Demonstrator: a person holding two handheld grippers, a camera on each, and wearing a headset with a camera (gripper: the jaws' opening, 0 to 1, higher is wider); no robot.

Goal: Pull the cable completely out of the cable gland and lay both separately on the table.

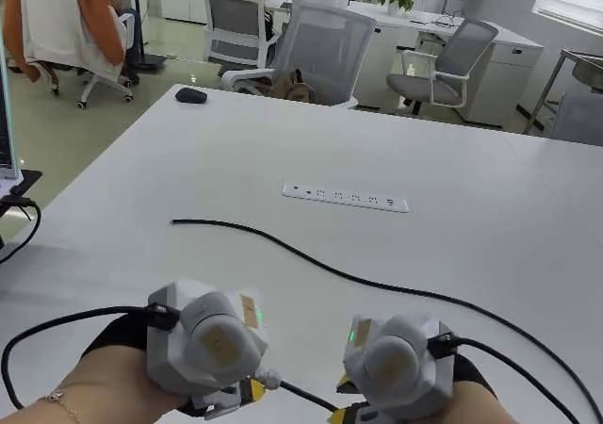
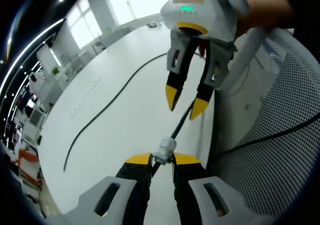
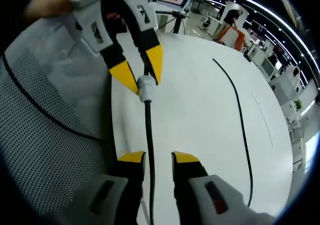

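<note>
Grey mesh-backed office chairs (image 1: 325, 52) stand behind a broad, smooth white table (image 1: 283, 151), on which lie a long, flat white power strip (image 1: 345, 198) with a row of sockets and, near the far edge, a small rounded black mouse (image 1: 191, 95). A thin, round black cable (image 1: 377, 285) lies across the matt tabletop in a gentle curve, one end free towards the left. At the near edge, a person's two hands hold two bulky grey plastic tools facing each other. The left gripper (image 1: 250, 391), with black jaws tipped in yellow, is closed on a small white plastic cable gland (image 1: 268, 379), a short ribbed cylinder with a nut-like collar. In the left gripper view the cable gland (image 2: 164, 149) sits pinched between the left gripper (image 2: 162, 159) tips, and the cable (image 2: 182, 120) leaves it straight towards the right gripper (image 2: 186, 101). The right gripper's yellow wedge-shaped tips stand apart on either side of the cable without pressing it. In the right gripper view the cable (image 3: 148, 135) runs between the spread tips of the right gripper (image 3: 159, 157) up to the cable gland (image 3: 145, 88), in which it is still seated and on which the left gripper (image 3: 142, 72) is clamped. Just beside the table edge in both gripper views is a white mesh material (image 2: 280, 110) dotted with fine holes.
</note>
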